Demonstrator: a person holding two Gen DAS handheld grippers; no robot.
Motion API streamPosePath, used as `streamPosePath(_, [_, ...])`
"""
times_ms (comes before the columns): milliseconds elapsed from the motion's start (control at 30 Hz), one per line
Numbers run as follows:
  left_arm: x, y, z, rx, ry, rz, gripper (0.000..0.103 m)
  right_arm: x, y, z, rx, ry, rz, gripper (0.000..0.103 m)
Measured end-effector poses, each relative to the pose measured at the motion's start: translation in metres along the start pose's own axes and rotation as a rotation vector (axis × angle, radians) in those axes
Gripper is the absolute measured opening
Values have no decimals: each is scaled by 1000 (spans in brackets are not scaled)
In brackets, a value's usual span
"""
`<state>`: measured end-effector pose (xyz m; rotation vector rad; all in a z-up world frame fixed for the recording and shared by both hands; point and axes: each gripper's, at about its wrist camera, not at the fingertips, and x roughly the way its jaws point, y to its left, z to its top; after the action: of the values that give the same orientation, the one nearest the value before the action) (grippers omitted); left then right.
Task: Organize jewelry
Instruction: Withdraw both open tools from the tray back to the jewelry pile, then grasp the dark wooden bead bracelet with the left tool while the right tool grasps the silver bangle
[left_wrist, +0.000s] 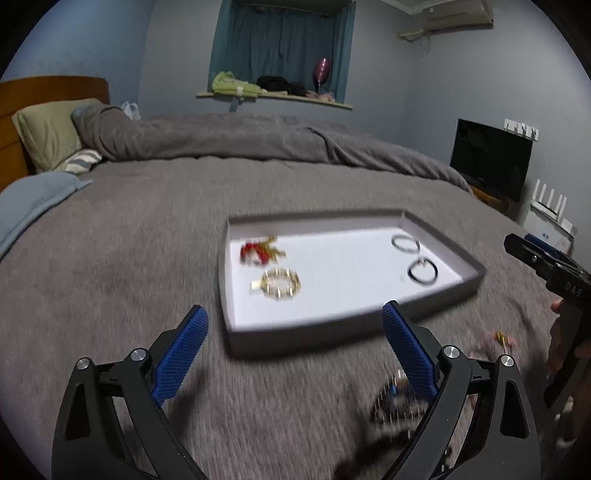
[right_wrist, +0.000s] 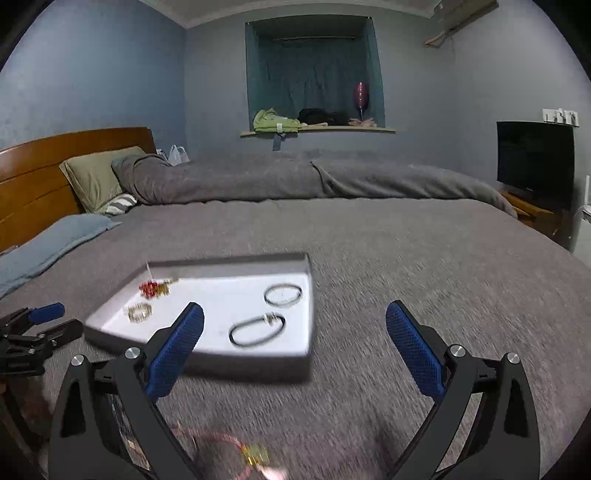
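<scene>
A shallow grey tray (left_wrist: 436, 301) with a white floor lies on the grey bed; it also shows in the right wrist view (right_wrist: 258, 365). In it lie a red-and-gold piece (left_wrist: 255, 251), a gold bracelet (left_wrist: 280, 283), a silver bangle (left_wrist: 405, 243) and a black bangle (left_wrist: 423, 273). My left gripper (left_wrist: 295, 325) is open and empty before the tray's near edge. A dark beaded piece (left_wrist: 391, 404) lies blurred by its right finger. My right gripper (right_wrist: 295, 325) is open and empty; a pink cord with a gold charm (right_wrist: 255, 456) lies below it.
The bed is covered by a grey blanket (right_wrist: 406, 258), with a bunched duvet (left_wrist: 258, 136) and pillows (left_wrist: 48, 133) at the back. A wooden headboard (right_wrist: 33, 177) stands left. A dark screen (left_wrist: 491, 162) stands right. The right gripper also shows in the left wrist view (left_wrist: 546, 266).
</scene>
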<state>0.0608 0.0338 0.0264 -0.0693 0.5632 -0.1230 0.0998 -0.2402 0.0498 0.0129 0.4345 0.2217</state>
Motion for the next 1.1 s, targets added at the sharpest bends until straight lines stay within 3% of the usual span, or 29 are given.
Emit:
streamPosePath(467, [-35,-10,-52,29,48,13,95,-37,-16,-46,53,71,-12,98])
streamPosePath(733, [-51,-27,-71,65,60,-49,95,-47,30,-61,-50,92,114,97])
streamPosePath(933, [-53,-39,-82,120,78,-80,95,-47,51,-67,-117,106,152,97])
streamPosePath(1100, [-52,-42,-83,141,68,-61,95,-45,54,-70,-117,119,170,96])
